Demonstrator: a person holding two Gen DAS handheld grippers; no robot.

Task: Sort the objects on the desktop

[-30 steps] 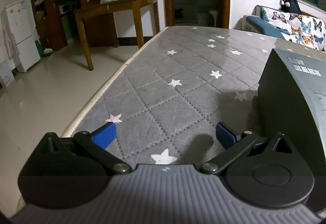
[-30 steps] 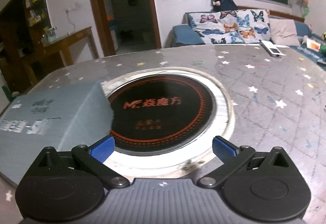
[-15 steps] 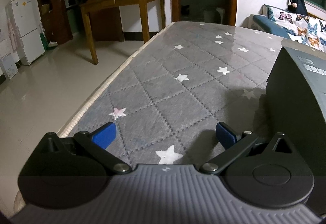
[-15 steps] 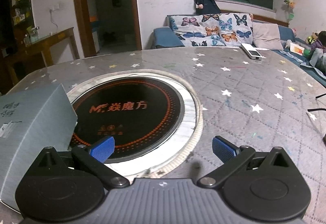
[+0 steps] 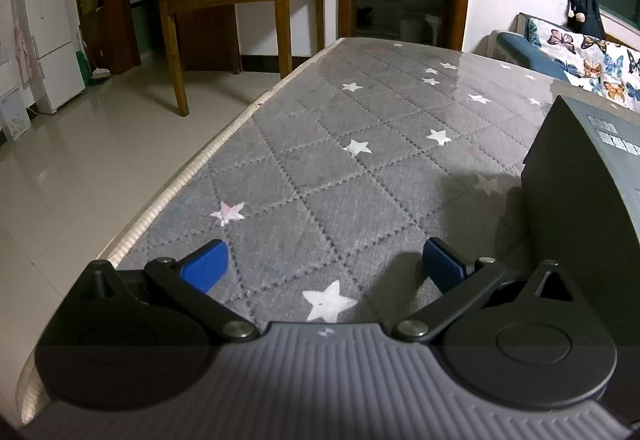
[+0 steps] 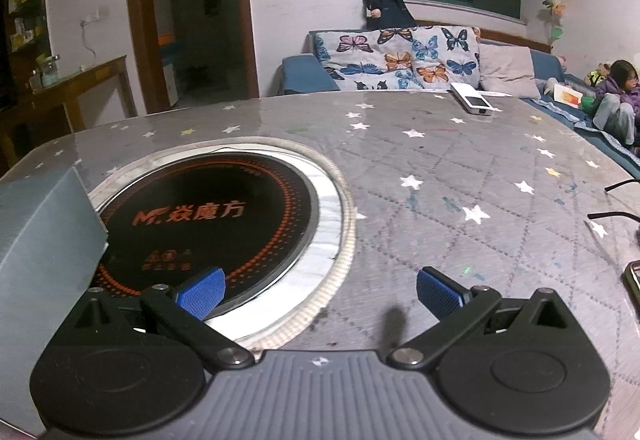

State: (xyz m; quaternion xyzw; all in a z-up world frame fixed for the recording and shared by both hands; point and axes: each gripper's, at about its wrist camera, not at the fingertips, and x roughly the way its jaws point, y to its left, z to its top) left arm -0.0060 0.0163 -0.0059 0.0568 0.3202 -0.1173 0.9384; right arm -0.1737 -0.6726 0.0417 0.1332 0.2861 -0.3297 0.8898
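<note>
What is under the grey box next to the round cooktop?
The grey box overlaps the edge of the round cooktop and rests on the star-quilted table cover. Anything beneath its base is hidden.

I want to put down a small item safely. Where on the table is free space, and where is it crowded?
Free: the star-patterned cloth between the table's left edge and the grey box, and the stretch between the round cooktop and the white device. Crowded: the right edge, with black cables, and where the box overlaps the cooktop.
</note>
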